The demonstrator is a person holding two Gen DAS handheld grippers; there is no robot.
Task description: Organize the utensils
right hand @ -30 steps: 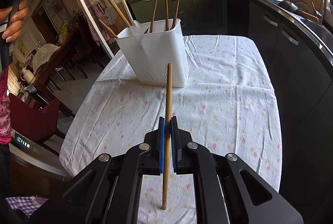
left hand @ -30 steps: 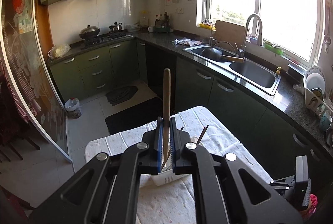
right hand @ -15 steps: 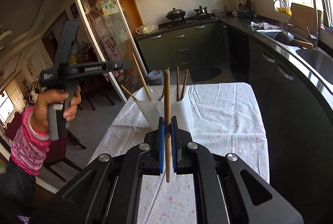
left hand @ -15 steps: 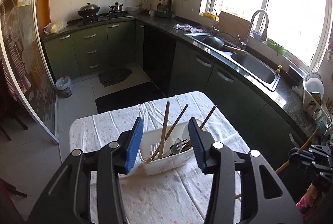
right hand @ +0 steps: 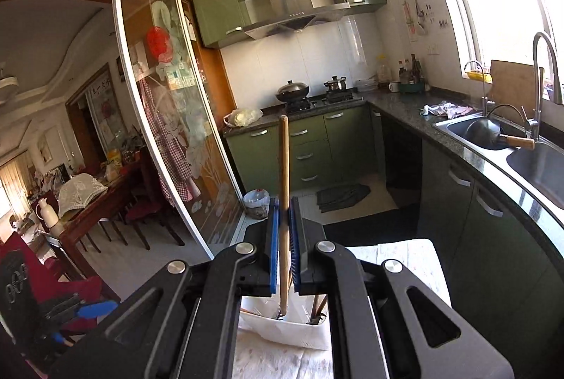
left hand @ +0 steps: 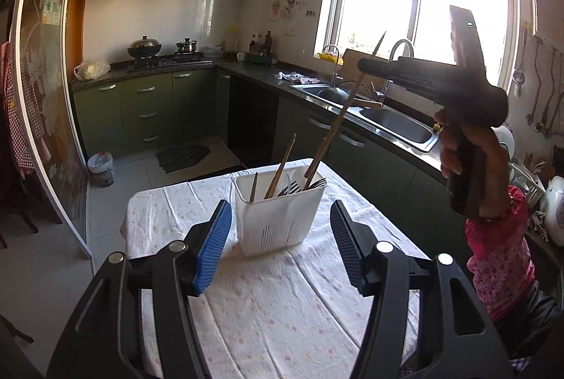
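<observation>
- A wooden chopstick (right hand: 284, 167) is clamped upright in the right claw (right hand: 284, 259), its lower tip poised over the white utensil holder (left hand: 278, 220) on the bench (left hand: 282, 301)
- The left claw (left hand: 280, 245) is opening, nothing between its pads
- Next, the chopstick is judged to need lowering among the utensils already standing there, then release

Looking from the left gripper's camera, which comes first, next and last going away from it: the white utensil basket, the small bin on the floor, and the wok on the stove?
1. White utensil basket: on the table, just ahead of the opening left gripper.
2. Small bin: on the floor, beyond the table, left.
3. Wok: on the stove, far wall.
</observation>
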